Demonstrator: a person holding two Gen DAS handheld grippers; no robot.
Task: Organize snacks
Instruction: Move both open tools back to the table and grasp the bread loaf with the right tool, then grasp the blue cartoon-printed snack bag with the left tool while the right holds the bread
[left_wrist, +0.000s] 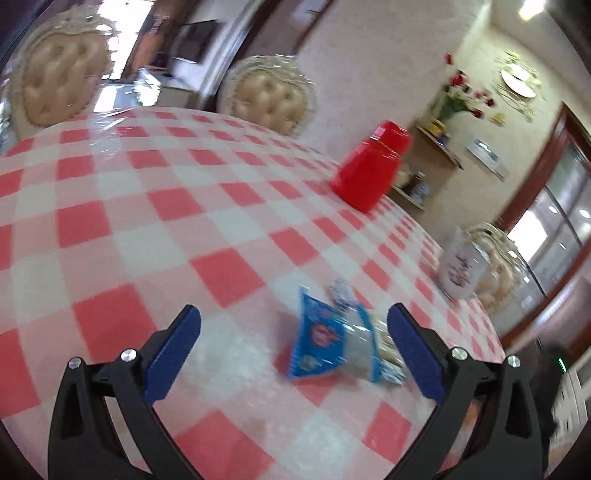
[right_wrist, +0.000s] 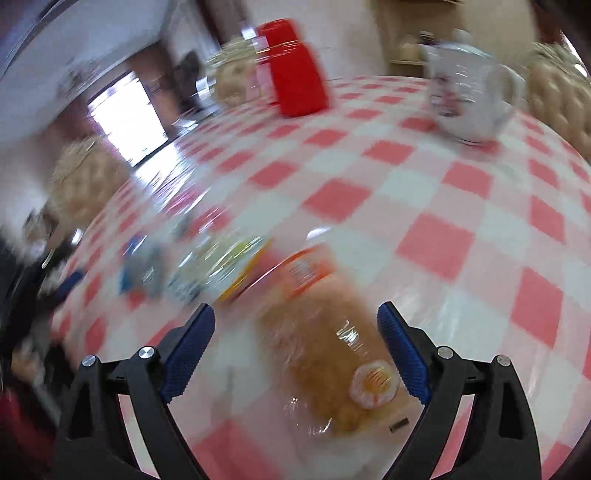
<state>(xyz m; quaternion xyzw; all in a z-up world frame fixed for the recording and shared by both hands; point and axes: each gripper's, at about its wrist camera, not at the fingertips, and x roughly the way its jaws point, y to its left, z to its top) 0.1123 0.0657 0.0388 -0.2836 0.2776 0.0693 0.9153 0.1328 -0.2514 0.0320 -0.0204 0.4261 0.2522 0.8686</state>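
We held the right gripper (right_wrist: 295, 347) wide open and empty over the long orange snack pack (right_wrist: 325, 332), and we judged it best to go down slowly and squeeze its middle, while the left gripper (left_wrist: 293, 347) was wide open and empty by the small blue snack bag (left_wrist: 328, 339).

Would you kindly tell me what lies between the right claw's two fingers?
In the right wrist view, an orange snack packet lies on the tablecloth between the open right claw fingers.

You are working over a table (left_wrist: 155, 206) wearing a red-and-white checked cloth. A red container (left_wrist: 369, 170) and a white printed mug (left_wrist: 461, 266) are standing on its far side, well apart. A blue snack packet (left_wrist: 325, 339) is lying nearer you, an orange-wrapped snack (right_wrist: 325, 332) resting beside blurred packets (right_wrist: 207, 269).
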